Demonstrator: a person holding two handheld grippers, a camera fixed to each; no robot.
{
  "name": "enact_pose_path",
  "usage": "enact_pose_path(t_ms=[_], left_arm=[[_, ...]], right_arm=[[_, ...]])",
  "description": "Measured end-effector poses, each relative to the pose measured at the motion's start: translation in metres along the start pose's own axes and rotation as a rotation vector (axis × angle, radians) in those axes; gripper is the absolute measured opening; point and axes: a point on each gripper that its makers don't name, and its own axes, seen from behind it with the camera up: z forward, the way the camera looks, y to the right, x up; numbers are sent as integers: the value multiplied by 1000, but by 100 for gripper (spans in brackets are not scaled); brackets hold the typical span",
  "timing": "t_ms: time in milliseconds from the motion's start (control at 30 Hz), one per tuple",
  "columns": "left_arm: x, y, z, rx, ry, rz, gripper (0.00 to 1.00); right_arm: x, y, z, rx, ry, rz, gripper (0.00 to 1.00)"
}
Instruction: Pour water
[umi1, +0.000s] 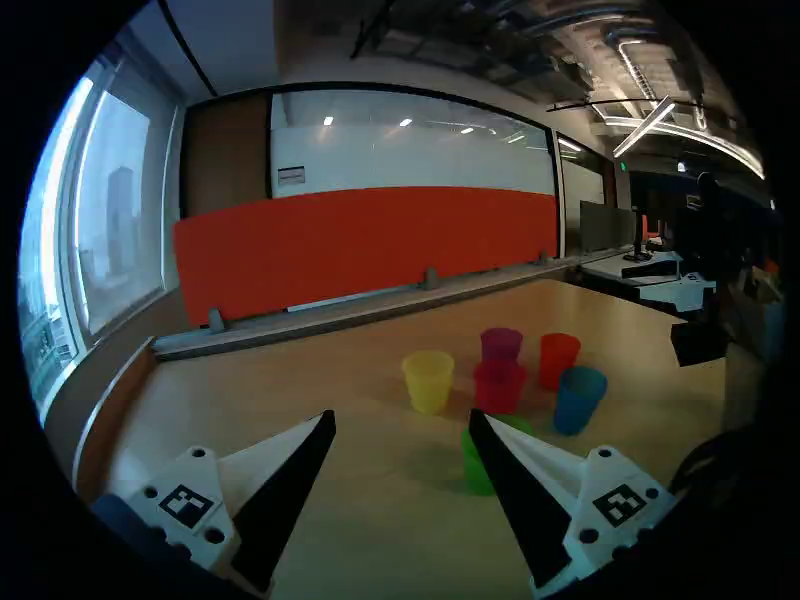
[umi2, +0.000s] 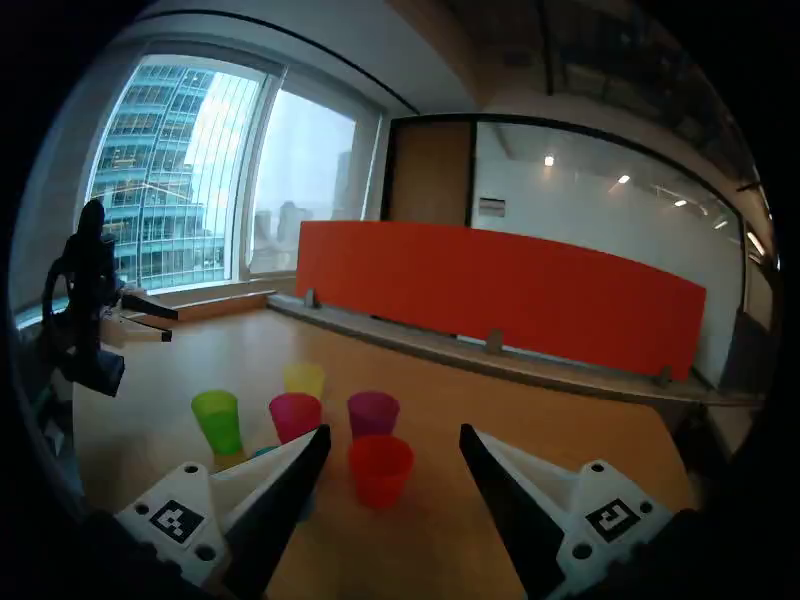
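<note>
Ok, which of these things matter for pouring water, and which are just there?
For the job: yellow plastic cup, purple plastic cup, pink plastic cup, red plastic cup, blue plastic cup, green plastic cup; left gripper, right gripper, both open.
Just there: orange divider panel, tall windows, wooden table.

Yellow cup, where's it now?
Left gripper view: the yellow cup stands on the table at the cluster's left edge, beside the pink cup, behind the green cup.
</note>
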Motion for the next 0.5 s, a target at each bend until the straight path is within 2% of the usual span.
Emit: enact_pose_path(t_ms=[200, 367, 500], left_arm=[[19, -4, -10, 60, 76, -11, 100], [36, -12, -20, 117, 142, -31, 100], [49, -17, -27, 150, 191, -41, 100]], right_arm=[[15, 13, -4, -70, 61, -2, 100], [31, 20, -9, -134, 117, -12, 100], [39, 32, -14, -203, 158, 2, 100]])
